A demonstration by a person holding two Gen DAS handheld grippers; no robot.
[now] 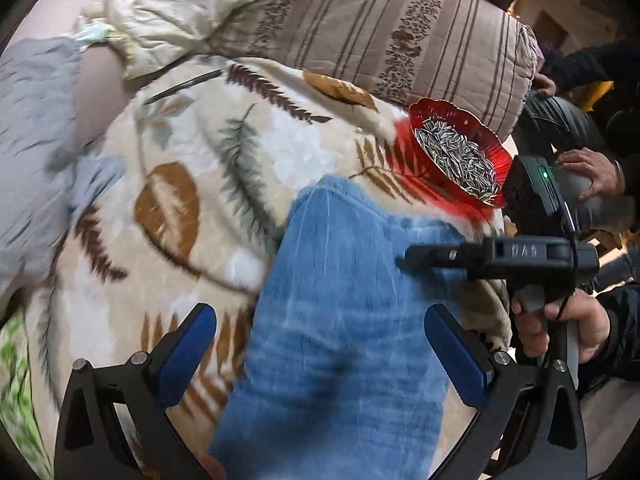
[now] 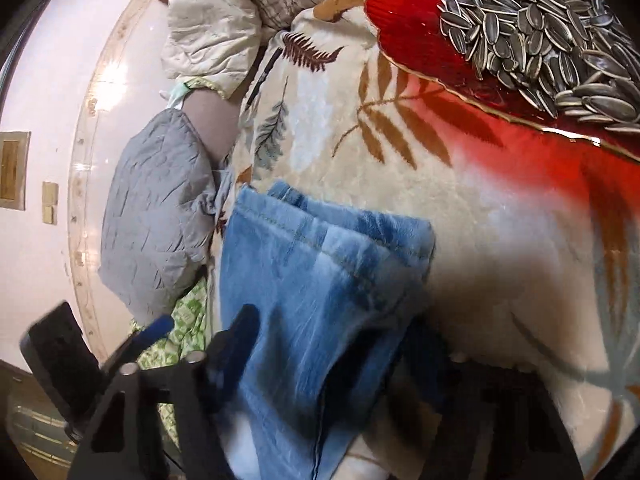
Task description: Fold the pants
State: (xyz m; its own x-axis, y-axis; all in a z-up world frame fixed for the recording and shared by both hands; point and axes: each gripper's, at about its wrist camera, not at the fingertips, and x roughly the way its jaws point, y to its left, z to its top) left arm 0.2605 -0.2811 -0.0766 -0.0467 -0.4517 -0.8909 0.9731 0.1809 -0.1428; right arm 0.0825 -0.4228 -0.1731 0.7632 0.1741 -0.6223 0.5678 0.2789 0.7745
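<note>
Light blue denim pants (image 1: 344,304) lie folded lengthwise on a cream blanket with a leaf print (image 1: 192,184); the leg cuffs point away from me. My left gripper (image 1: 320,356) is open, its blue pads on either side of the pants, just above them. My right gripper (image 1: 408,262) reaches in from the right, its finger over the pants' right edge. In the right wrist view the pants (image 2: 320,272) run between the jaws of my right gripper (image 2: 332,356), which stand apart around the cloth; the right finger is in shadow.
A red glass dish of sunflower seeds (image 1: 460,152) sits on the blanket just beyond the pants' right side. A grey pillow (image 1: 32,152), a cream pillow (image 1: 168,12) and a striped cushion (image 1: 380,32) ring the blanket. Another person's hands (image 1: 592,172) are at the right.
</note>
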